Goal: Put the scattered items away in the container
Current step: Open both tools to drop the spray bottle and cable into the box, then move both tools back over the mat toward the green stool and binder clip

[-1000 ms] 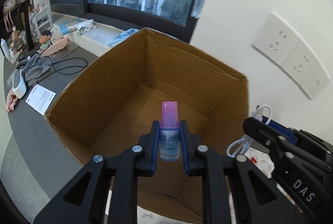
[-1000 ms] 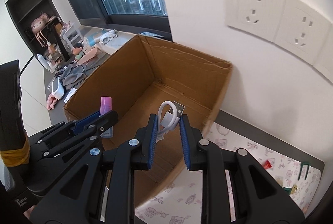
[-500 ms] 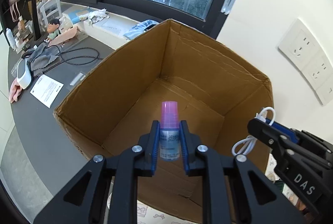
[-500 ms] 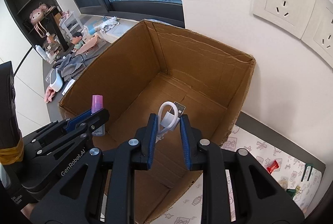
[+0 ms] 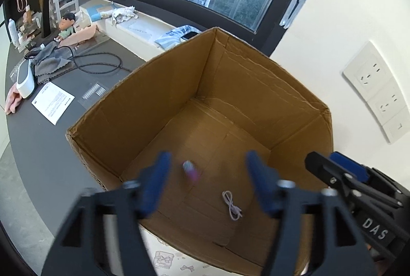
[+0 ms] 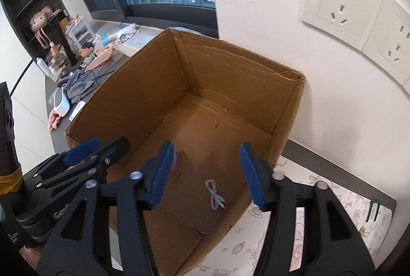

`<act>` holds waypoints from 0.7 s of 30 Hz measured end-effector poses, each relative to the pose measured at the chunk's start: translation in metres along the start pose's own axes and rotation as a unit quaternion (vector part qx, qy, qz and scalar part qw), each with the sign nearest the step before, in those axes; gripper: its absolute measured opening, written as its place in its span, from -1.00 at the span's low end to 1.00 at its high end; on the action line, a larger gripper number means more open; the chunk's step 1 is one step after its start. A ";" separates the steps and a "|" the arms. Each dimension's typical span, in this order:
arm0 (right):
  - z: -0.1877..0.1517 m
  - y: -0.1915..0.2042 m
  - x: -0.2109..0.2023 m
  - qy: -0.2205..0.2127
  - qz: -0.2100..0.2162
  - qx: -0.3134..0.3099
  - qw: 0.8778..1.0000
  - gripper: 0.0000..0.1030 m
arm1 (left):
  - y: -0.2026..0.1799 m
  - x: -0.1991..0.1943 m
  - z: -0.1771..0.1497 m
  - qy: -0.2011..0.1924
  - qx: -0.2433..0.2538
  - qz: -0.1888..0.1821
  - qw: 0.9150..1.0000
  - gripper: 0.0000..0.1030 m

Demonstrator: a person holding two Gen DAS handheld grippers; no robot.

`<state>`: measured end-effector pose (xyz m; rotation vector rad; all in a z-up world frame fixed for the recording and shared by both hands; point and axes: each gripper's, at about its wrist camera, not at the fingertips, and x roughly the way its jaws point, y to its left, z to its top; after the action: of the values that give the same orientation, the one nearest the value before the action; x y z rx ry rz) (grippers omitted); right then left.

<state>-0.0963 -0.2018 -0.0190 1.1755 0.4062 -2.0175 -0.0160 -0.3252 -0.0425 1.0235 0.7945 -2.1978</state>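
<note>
While both are held above the cardboard box, the left gripper and right gripper are seen spread wide, nothing grasped. On the box floor, one pink-capped bottle and one coiled white cable are found, apart.

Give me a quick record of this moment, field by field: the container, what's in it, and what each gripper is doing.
container: open cardboard box on a dark desk
in the box: small bottle with pink cap, blurred; coiled white cable on the floor
left gripper: open, holding nothing, above the box
right gripper: open, holding nothing, above the box
outside the box: patterned mat beside it, with small items
</note>
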 end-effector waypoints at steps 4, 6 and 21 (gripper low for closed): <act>-0.001 -0.010 -0.009 -0.011 -0.019 0.011 1.000 0.52 | -0.003 -0.001 0.001 0.000 0.003 0.002 1.000 0.70; -0.002 -0.015 -0.012 -0.017 -0.022 0.016 0.999 0.73 | -0.006 -0.004 0.001 -0.004 0.004 0.002 1.000 0.74; -0.022 -0.056 -0.042 -0.033 -0.043 0.045 0.998 1.00 | -0.040 -0.018 -0.008 -0.009 0.043 0.017 0.999 0.79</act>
<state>-0.1121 -0.1327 0.0000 1.1588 0.3407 -2.1619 -0.0313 -0.2885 -0.0212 1.0501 0.6745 -2.2262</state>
